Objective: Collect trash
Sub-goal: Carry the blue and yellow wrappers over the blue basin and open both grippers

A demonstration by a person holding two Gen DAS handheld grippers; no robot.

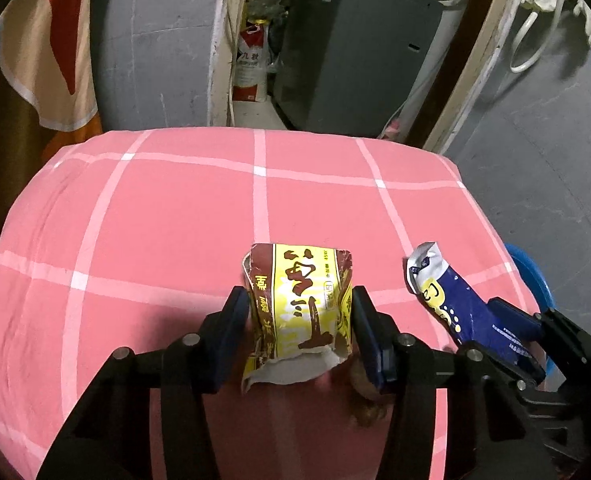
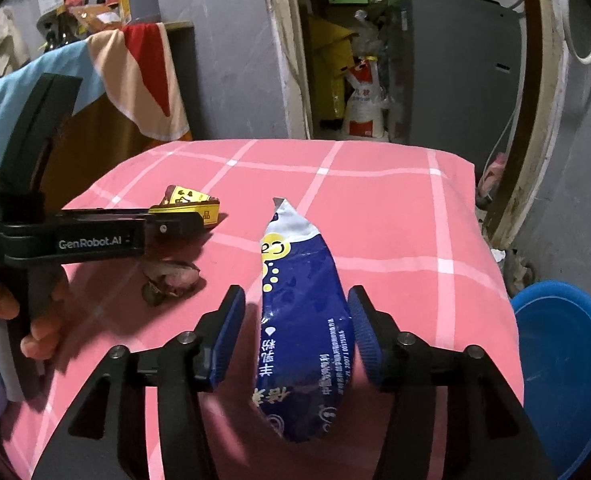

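While torn, yellow wrapper [image 1: 299, 308], blue sachet [image 2: 303, 336], crumpled.

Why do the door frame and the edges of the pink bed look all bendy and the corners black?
Left wrist view: the fisheye lens bows the cream wooden door frame and rounds the pink checked blanket, and the corners go black. Right wrist view: the same curving, plus soft shadows under the right tongs and the crumpled brown scrap.
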